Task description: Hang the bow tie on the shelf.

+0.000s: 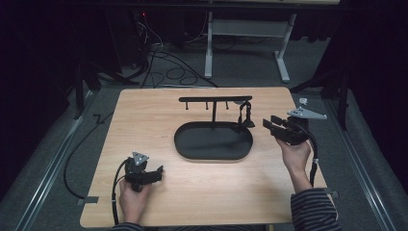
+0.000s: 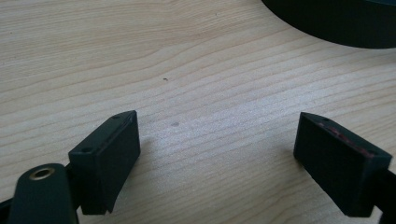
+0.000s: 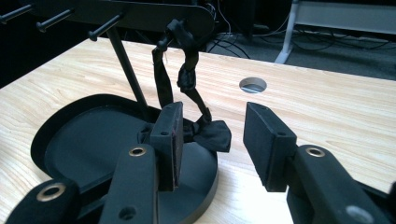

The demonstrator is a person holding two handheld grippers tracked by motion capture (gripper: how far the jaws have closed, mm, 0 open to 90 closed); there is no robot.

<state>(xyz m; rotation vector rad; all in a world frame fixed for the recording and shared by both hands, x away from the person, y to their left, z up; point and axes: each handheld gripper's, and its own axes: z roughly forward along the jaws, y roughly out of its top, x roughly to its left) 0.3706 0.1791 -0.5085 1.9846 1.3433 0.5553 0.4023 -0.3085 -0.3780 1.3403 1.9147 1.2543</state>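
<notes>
A black stand (image 1: pixel 215 99) with a peg bar rises from a black oval base (image 1: pixel 213 142) in the middle of the wooden table. A black bow tie (image 1: pixel 246 115) hangs by its strap from the bar's right end, and its bow (image 3: pixel 215 133) rests on the base's rim. My right gripper (image 1: pixel 270 124) is held just right of the bow tie, pointing at it. Its jaws stand open with nothing pressed between them (image 3: pixel 212 109). My left gripper (image 1: pixel 159 172) rests near the table's front left. It is open over bare wood (image 2: pixel 217 121).
The base's dark rim (image 2: pixel 336 23) lies ahead of the left gripper. A round cable hole (image 3: pixel 252 85) sits in the tabletop (image 1: pixel 144 120) behind the bow tie. Cables and a white table frame (image 1: pixel 248 29) are on the floor beyond the far edge.
</notes>
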